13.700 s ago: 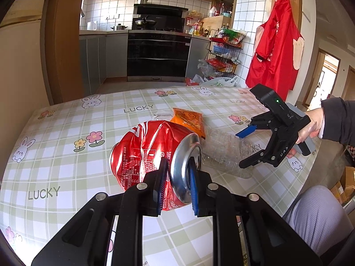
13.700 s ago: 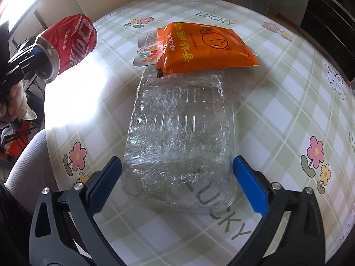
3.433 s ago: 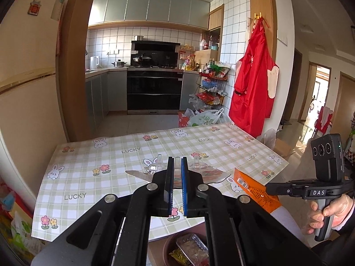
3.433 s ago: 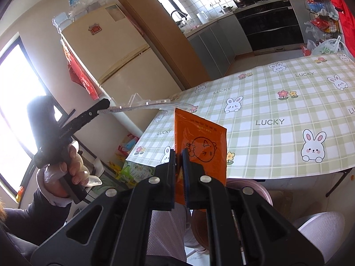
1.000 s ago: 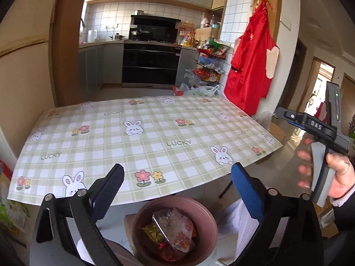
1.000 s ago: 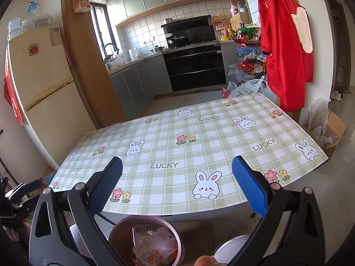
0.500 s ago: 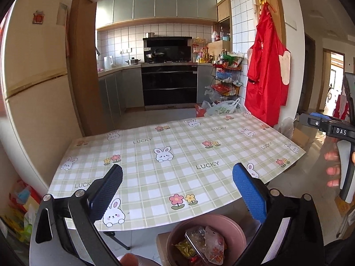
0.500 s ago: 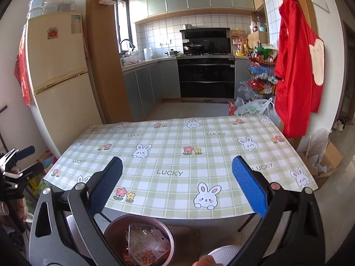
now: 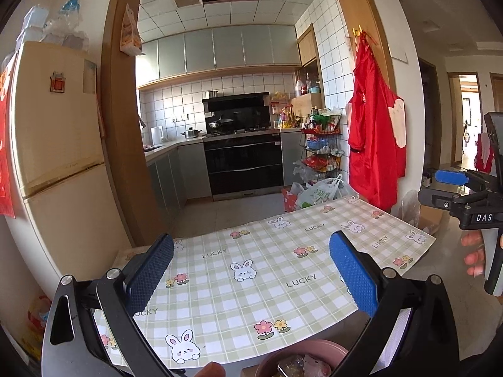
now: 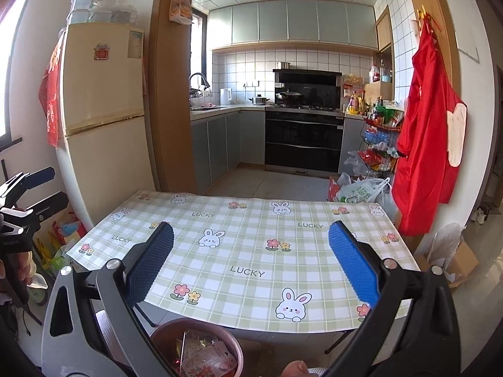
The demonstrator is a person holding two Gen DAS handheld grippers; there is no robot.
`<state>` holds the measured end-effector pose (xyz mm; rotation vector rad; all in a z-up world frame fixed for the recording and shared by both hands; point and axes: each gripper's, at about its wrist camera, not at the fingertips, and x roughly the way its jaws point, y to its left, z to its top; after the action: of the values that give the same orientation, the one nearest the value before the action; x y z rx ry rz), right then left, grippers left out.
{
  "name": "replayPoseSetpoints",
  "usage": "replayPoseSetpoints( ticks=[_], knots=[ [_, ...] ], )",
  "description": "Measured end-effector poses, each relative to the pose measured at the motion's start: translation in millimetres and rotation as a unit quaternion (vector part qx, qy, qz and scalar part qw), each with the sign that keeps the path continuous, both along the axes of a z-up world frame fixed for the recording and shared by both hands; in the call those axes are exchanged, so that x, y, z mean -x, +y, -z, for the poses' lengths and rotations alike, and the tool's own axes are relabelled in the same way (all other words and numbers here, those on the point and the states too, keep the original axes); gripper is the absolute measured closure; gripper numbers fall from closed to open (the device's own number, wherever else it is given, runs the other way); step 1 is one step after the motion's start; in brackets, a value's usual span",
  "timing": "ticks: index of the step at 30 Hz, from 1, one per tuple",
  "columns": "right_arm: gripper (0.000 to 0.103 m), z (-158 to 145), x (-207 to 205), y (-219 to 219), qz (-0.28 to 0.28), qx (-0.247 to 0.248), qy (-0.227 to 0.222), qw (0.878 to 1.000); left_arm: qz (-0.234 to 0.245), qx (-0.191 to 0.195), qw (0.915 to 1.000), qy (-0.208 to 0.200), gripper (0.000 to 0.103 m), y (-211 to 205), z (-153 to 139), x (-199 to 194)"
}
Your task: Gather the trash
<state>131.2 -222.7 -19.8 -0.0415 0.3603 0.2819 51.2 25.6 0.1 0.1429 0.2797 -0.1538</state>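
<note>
now, table [image 10: 251, 260]: no trash is seen on the checked cloth; its long axis runs left to right across both views.
bin [image 10: 163, 330]: a pink round bin, set on the floor under the table's near edge, mouth pointing up.
trash [image 10: 204, 356]: wrappers are heaped inside the bin; no single long axis can be told.
left gripper [image 9: 251, 275]: held spread wide, nothing between the pads.
right gripper [image 10: 251, 268]: likewise spread wide and empty.
step: collecting is judged finished; only a last check of the cloth's corners is called for.
</note>
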Motion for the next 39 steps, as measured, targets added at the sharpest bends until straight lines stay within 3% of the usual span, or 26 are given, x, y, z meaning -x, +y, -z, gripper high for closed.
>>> replayPoseSetpoints(
  ticks=[6,39],
  knots=[
    [0.006,-2.3,-0.4,0.4,0.002,0.006,0.004,1.0,0.001,-0.013,0.9999,-0.007,0.006,-4.9,-2.2,2.5],
    [0.006,4.7,-5.0,1.7,0.021,0.03,0.019,0.999,-0.007,-0.006,0.9999,0.006,0.006,1.8,1.8,-3.0]
  ],
)
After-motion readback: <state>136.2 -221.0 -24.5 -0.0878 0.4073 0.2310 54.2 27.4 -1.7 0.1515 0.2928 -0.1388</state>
